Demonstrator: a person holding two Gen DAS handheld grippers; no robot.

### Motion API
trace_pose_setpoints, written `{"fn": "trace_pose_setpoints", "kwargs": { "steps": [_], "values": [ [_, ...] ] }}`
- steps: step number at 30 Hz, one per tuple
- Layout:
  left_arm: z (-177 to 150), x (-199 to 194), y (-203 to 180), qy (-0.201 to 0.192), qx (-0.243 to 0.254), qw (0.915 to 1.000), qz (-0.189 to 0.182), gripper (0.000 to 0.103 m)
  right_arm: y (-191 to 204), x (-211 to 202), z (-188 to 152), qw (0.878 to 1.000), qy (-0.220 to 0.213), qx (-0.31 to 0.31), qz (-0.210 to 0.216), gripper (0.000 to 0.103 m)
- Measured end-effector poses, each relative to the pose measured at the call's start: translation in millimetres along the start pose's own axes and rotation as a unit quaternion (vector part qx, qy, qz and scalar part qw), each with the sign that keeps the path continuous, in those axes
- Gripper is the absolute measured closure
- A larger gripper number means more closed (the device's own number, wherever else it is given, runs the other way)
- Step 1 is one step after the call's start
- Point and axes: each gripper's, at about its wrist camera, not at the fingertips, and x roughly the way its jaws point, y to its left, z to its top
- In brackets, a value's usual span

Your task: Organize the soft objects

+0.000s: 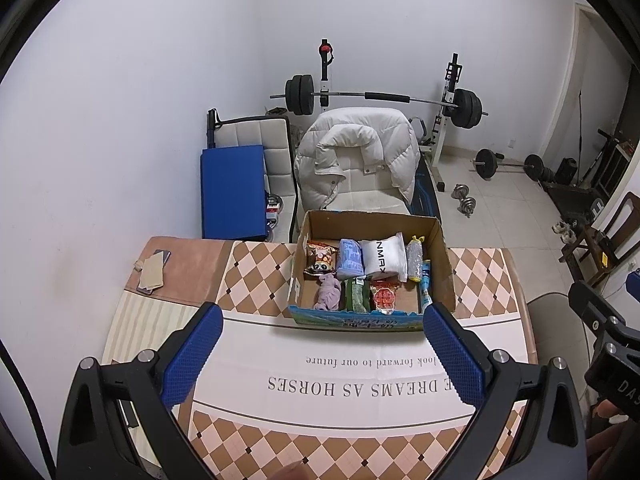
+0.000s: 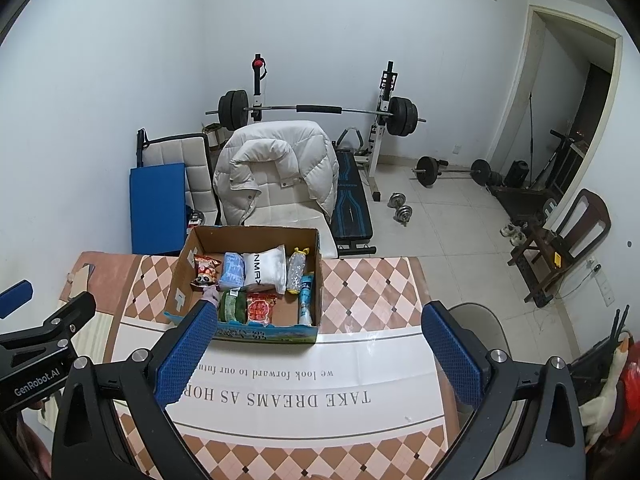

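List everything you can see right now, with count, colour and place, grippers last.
cardboard box: 1, brown, far middle of the table
snack bags: several, red, green and orange, inside the box
white pouch: 1, box back row
blue roll: 1, left of the pouch
pink cloth: 1, box front left
tablecloth: 1, brown and pink checks, printed text
puffer jacket: 1, cream, on the chair behind
barbell: 1, black plates, on the rack
left gripper: blue pads, open, above the table
right gripper: blue pads, open, above the table
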Motion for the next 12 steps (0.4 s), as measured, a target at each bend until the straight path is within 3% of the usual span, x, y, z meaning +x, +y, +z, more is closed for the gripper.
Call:
{"fn": "trace_pose_setpoints", "kwargs": {
  "steps": [12],
  "values": [
    [3.0,-1.2,-1.7,-0.002,-0.002,1.0000,0.002,0.000,1.4,0.9,-0.8,1.000,-0.001,0.000,0.000,0.000]
  ]
}}
